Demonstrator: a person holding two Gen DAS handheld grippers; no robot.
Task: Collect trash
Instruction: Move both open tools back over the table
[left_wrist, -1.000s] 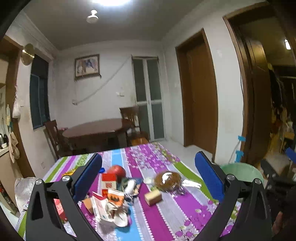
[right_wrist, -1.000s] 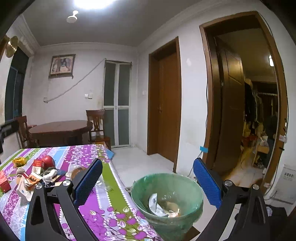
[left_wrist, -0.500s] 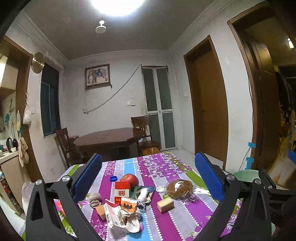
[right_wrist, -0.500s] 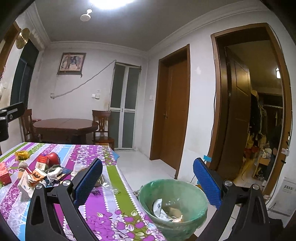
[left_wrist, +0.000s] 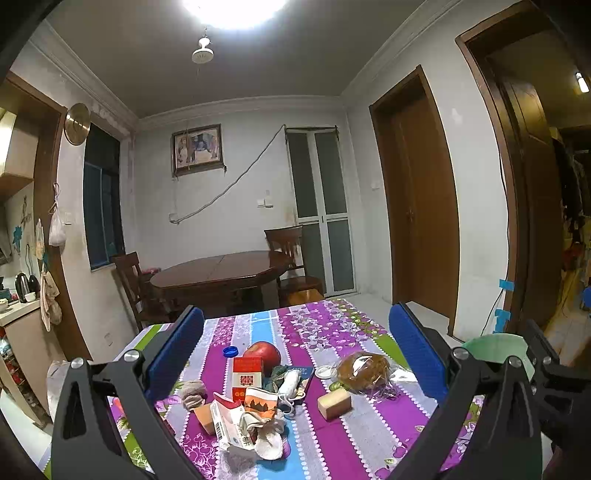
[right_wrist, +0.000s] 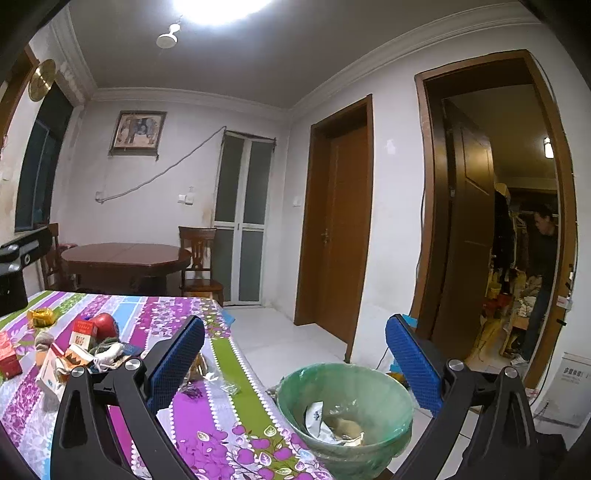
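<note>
The left gripper (left_wrist: 295, 365) hangs above the worktop (left_wrist: 354, 439) with its striped purple floral cloth, blue-padded fingers (left_wrist: 175, 354) spread wide and empty. Under it lies a heap of crumpled paper cartons and wrappers (left_wrist: 251, 417). The right gripper (right_wrist: 295, 369), also spread and empty, hangs over the green plastic-lined waste bin (right_wrist: 345, 406), right of the worktop.
</note>
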